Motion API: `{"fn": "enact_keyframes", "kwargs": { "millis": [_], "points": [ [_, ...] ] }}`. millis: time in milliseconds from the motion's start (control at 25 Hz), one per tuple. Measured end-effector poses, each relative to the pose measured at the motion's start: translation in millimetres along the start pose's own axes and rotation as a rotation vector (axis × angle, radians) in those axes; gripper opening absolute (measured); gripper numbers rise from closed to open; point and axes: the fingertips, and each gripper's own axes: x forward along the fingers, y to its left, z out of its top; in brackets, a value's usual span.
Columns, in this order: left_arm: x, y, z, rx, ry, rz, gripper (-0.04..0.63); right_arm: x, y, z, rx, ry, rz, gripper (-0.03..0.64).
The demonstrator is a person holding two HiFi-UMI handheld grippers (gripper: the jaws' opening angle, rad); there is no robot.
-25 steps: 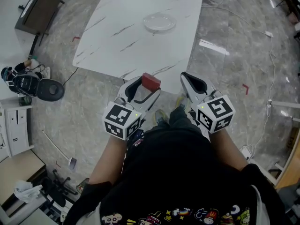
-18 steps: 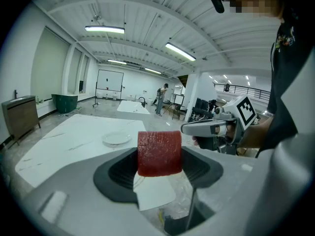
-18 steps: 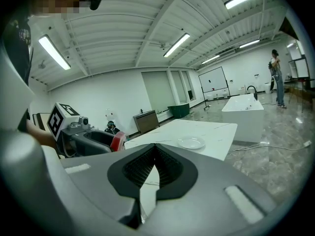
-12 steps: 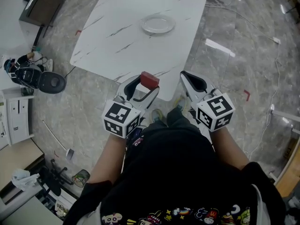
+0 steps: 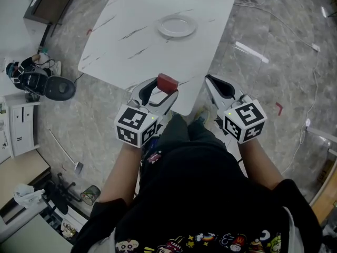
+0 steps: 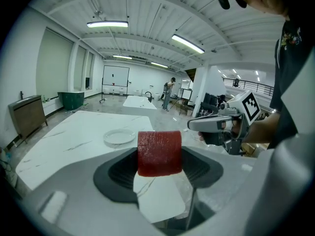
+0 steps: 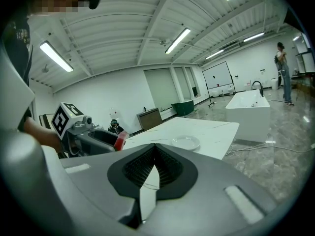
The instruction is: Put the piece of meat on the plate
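A red piece of meat [image 5: 167, 83] is clamped between the jaws of my left gripper [image 5: 160, 90], which hangs over the near edge of the white marble table [image 5: 131, 41]. In the left gripper view the meat [image 6: 159, 153] fills the gap between the dark pads. A small white plate [image 5: 177, 26] sits empty toward the far side of the table, also visible as the plate [image 6: 119, 136] and the plate [image 7: 183, 142]. My right gripper [image 5: 217, 87] is held beside the left one, jaws closed together with nothing between them.
Grey marble floor surrounds the table. A dark cabinet [image 5: 48, 1] stands at the far left, with a black round device [image 5: 59, 88] on the floor below it. White cables [image 5: 295, 33] trail across the floor at the right. A person stands far off [image 6: 169, 92].
Both grippers and my view have moved forward toward the table; the meat now sits over the table's near edge. The grip on the meat is unchanged.
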Motion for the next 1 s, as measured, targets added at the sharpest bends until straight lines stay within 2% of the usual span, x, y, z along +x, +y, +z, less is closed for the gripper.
{"fn": "enact_keyframes", "kwargs": {
  "millis": [280,720,1000],
  "points": [
    [14.2,27.6,2.6,0.004,0.028,-0.044,0.387,18.8,-4.8,5.2,0.019,0.006,-0.053,0.023],
    [59.0,84.6,5.7,0.006,0.108,-0.138,0.387,53.8,-14.4,23.5,0.087,0.000,-0.188,0.023],
    [98.0,126.5,7.1,-0.024,0.161,-0.142,0.387,71.1,-26.6,25.6,0.125,0.010,-0.245,0.023]
  ]
}}
